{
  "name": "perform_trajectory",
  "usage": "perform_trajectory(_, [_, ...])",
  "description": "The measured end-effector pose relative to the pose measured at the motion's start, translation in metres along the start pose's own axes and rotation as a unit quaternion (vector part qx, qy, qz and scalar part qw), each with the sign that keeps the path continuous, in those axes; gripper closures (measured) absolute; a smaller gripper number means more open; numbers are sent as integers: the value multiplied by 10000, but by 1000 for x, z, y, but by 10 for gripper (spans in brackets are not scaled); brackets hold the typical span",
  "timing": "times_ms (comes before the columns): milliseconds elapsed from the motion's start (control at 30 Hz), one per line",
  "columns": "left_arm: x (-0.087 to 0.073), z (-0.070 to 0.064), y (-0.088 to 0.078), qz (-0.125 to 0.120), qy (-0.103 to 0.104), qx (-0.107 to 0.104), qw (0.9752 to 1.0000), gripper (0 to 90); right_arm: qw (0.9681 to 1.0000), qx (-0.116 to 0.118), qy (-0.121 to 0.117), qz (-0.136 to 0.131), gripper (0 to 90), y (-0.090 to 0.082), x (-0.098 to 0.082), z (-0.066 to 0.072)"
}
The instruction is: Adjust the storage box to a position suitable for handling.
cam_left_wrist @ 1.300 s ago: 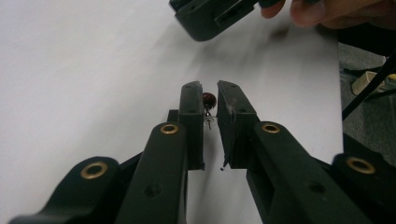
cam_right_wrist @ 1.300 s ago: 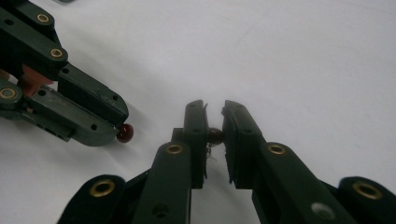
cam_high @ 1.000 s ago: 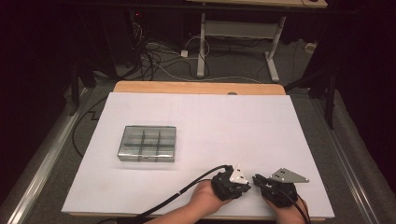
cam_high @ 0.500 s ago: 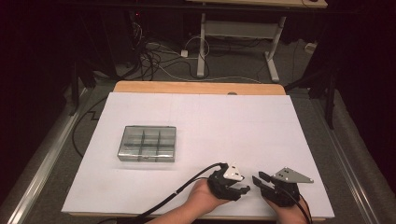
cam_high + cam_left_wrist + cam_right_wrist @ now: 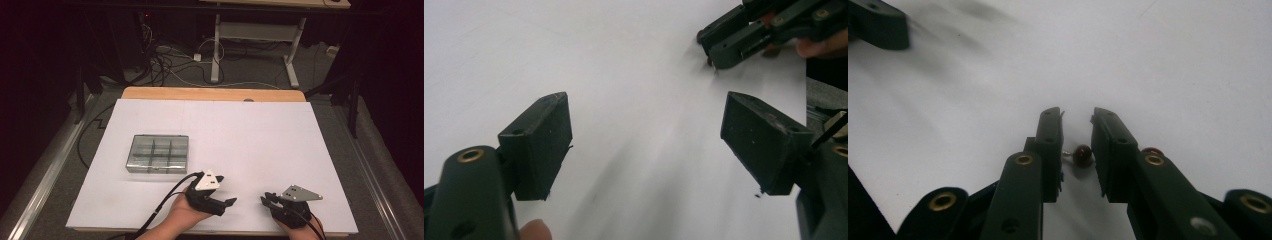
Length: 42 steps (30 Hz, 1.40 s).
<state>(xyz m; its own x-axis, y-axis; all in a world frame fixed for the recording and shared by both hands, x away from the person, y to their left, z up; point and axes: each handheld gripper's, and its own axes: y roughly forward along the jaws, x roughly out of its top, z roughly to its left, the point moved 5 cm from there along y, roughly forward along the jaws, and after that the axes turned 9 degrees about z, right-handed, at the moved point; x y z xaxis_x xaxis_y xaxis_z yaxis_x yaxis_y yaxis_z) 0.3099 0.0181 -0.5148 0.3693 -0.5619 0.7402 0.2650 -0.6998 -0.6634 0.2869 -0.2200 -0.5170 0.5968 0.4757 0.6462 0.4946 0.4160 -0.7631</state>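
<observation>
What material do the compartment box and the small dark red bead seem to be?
Box: likely clear plastic, glossy; the dividers and table show through its walls.
Bead, between the right gripper's jaws: perhaps glass or polished stone; dark red, smooth, with a thin metal-looking pin.

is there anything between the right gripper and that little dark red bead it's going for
Nothing visible stands in the way. In the right gripper view the dark red bead on its thin pin already lies between the right gripper jaws, which stand slightly apart, on the bare white table.
</observation>
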Motion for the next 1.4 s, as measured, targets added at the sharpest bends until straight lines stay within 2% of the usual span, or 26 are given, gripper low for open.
perform_trajectory(67, [-10,3,-10,-10,-45,32,10000,198,10000,-20,25,-13,811,-2,-1,-2])
perform_trajectory(100, [-10,3,-10,-10,-45,32,10000,198,10000,-35,5,-5,812,-2,-1,-3])
perform_trajectory(167, [-24,8,-24,-48,-117,68,9999,198,10000,-30,40,49,812,0,-3,-3])
perform_trajectory(233, [-29,10,-29,-62,-145,91,9998,198,10000,-31,18,81,813,1,-4,-4])
perform_trajectory(267, [-37,14,-39,-64,-183,184,9996,198,10000,-24,24,88,813,1,-4,-4])
perform_trajectory(367, [-47,19,-48,-63,-237,274,9993,198,10000,-54,11,78,816,1,-4,-5])
perform_trajectory(433, [-60,28,-61,-66,-393,360,9986,198,9999,-86,-5,71,819,1,-4,-6])
perform_trajectory(533, [-69,33,-69,-72,-489,428,9979,198,9999,-142,13,78,819,1,-4,-8])
perform_trajectory(600, [-81,43,-81,-61,-623,576,9964,199,9997,-218,65,53,819,0,-4,-12])
perform_trajectory(667, [-85,46,-84,-53,-689,591,9959,198,9997,-245,69,46,819,0,-3,-14])
perform_trajectory(700, [-92,52,-91,-104,-809,610,9948,198,9996,-263,93,34,819,0,-3,-16])
perform_trajectory(800, [-101,56,-100,-168,-821,732,9938,198,9997,-249,70,20,795,0,-2,-15])
perform_trajectory(833, [-104,57,-103,-190,-806,801,9933,197,9997,-239,66,-11,793,-1,-2,-16])
perform_trajectory(1000, [-113,58,-110,-320,-832,883,9921,152,9997,-172,113,-149,743,-3,2,-16])
perform_trajectory(1167, [-115,60,-114,-328,-835,1072,9902,88,9991,-172,42,-382,726,-5,9,-15])
perform_trajectory(1400, [-118,64,-121,-334,-899,1195,9882,0,9984,-161,-17,-546,722,-4,15,-12])
